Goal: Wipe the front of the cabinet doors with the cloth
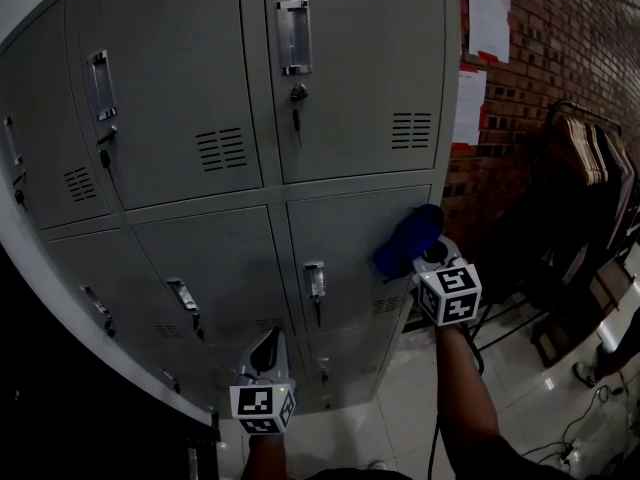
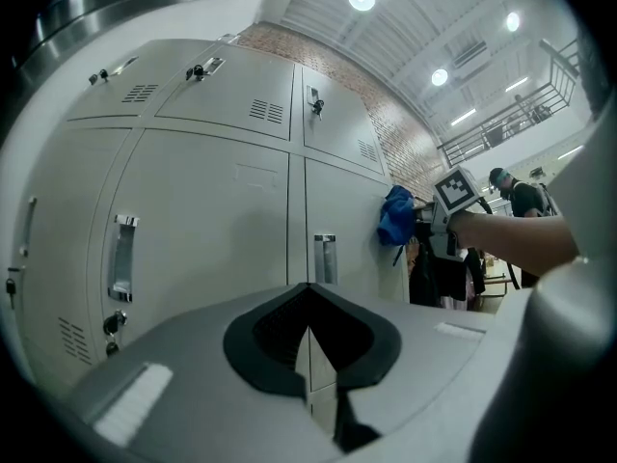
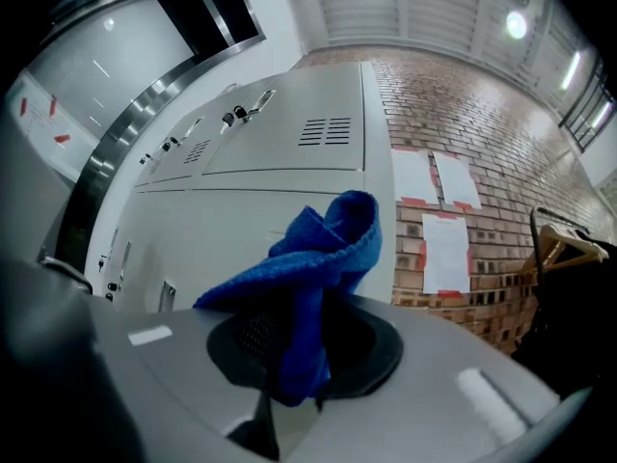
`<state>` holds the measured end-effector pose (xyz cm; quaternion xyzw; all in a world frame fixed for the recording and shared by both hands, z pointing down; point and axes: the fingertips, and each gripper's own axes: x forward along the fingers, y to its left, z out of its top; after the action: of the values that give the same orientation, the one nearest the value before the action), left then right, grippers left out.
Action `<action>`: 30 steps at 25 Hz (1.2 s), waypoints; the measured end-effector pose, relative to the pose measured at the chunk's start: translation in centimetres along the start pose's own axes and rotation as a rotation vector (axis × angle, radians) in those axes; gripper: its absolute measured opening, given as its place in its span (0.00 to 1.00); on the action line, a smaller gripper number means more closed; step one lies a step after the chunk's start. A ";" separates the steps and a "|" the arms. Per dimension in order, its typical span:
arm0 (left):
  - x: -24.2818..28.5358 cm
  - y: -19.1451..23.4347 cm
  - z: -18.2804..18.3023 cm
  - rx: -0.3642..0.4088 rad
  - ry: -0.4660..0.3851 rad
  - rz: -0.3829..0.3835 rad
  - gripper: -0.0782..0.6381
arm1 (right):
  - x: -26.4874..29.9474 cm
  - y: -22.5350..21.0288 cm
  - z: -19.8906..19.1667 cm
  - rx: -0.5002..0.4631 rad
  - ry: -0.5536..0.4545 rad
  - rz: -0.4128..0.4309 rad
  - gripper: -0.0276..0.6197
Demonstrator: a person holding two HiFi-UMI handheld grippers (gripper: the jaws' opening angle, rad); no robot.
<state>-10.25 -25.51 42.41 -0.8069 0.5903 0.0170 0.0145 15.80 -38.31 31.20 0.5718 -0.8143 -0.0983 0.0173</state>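
**Cloth at the door's upper right corner, open steel to the left**

The right gripper [image 1: 430, 260] was clenched on the blue cloth [image 1: 410, 238]. The cloth stood out of the jaws as a folded bunch, its long axis running straight ahead of the tips toward the cabinet. The bunch lay at the upper right corner of the middle-row right door [image 1: 345, 233]. From the head view it looked to be pressed on the panel, though actual contact could not be confirmed in so dim a picture. The left gripper [image 1: 268, 353] hung lower and to the left, in front of the bottom row. Its jaws were closed together with nothing between them, and it was well apart from the cloth. Any wiping therefore fell to the right hand.

The cabinet's right edge [image 1: 447, 118] was just beside the cloth, and beyond it were only the brick wall [image 1: 560, 58] and a clothes rack [image 1: 590, 158]. A stroke that way would probably run off the steel at once. The free room lay leftward and downward across the panel. That sweep was bounded by the vent slots [image 1: 386, 306] below and by the door handle [image 1: 314, 280] near the centre seam, which a wide pass would need to skirt or ride over.
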 end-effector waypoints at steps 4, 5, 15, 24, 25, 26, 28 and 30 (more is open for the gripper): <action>0.0 -0.2 -0.1 0.001 0.003 -0.005 0.13 | -0.3 -0.3 0.1 0.006 0.001 -0.020 0.15; -0.1 -0.2 -0.1 0.001 0.003 -0.006 0.13 | -0.6 0.0 0.2 0.008 -0.006 -0.023 0.15; -0.5 1.4 -0.1 -0.004 -0.001 0.013 0.13 | -0.1 14.1 -0.8 -0.025 -0.002 0.220 0.15; -1.6 3.3 0.2 -0.006 -0.006 0.044 0.13 | 3.0 21.5 -2.9 -0.092 0.066 0.351 0.15; -1.7 3.4 0.1 -0.005 -0.005 0.044 0.13 | 3.1 21.6 -2.9 -0.087 0.065 0.350 0.15; -1.7 3.4 0.2 -0.004 -0.006 0.044 0.13 | 3.1 21.6 -3.0 -0.083 0.063 0.349 0.15; -1.6 3.4 0.2 -0.003 -0.007 0.042 0.13 | 3.1 21.4 -3.0 -0.072 0.060 0.349 0.15; -1.5 3.2 0.1 -0.002 -0.006 0.038 0.13 | 3.0 21.0 -3.1 -0.057 0.061 0.343 0.15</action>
<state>-13.78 -25.02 42.35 -0.7956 0.6053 0.0203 0.0150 -4.29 -34.72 37.73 0.4264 -0.8959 -0.0994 0.0748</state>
